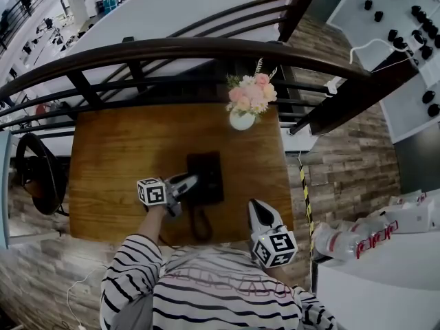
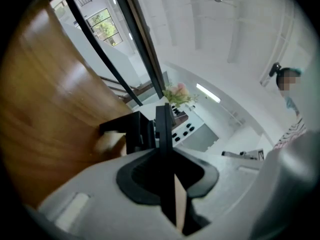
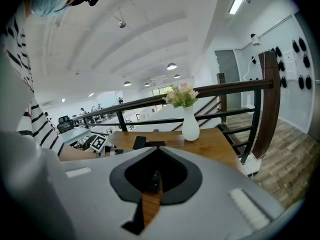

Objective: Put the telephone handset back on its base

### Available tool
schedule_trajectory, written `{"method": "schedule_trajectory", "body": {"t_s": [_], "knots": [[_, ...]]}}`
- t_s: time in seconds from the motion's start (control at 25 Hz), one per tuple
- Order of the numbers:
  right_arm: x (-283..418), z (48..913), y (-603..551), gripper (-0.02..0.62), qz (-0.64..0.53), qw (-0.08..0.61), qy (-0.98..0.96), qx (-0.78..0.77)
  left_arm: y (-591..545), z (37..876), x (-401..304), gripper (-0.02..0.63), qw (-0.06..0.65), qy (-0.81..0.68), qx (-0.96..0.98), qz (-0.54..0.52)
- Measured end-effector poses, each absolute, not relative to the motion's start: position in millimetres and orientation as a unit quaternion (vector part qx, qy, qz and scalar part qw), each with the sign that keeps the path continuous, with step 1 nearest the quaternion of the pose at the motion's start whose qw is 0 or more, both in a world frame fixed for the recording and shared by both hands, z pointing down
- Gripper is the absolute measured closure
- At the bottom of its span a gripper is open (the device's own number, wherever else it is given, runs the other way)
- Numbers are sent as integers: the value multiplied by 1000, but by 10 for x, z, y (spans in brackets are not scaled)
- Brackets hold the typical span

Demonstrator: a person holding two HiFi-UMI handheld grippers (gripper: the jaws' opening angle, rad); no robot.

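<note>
Item: handset (image 2: pixel 162 129), black, clamped edge-on in left gripper (image 1: pixel 191 181), jaws part-closed on it, at base's (image 1: pixel 213 176) left edge, apparently for seating. Right gripper (image 1: pixel 253 205): jaws together, empty, idle near base's front-right.

Head view: the left gripper (image 1: pixel 191 181) covers the left side of the black desk telephone (image 1: pixel 210 174), so handset and base cannot be told apart. Left gripper view: the gripper's own grey body hides the lower end of the black telephone handset (image 2: pixel 162 129) clamped in its jaws. A pale blurred patch (image 2: pixel 107 141) beside it is unidentifiable.
</note>
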State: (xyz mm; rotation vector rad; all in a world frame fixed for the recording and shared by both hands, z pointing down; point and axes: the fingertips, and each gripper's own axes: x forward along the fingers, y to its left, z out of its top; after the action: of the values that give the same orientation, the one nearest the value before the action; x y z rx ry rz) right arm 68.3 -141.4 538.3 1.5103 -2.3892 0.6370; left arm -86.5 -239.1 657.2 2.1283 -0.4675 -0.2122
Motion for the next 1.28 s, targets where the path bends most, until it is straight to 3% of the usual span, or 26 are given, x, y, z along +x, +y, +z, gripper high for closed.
{"method": "schedule_trajectory", "body": {"t_s": [1.28], "knots": [[686,5403,-1453,595,222,126,-821,511,-2424,6862,-882,529,541,-167,817,-109]]}}
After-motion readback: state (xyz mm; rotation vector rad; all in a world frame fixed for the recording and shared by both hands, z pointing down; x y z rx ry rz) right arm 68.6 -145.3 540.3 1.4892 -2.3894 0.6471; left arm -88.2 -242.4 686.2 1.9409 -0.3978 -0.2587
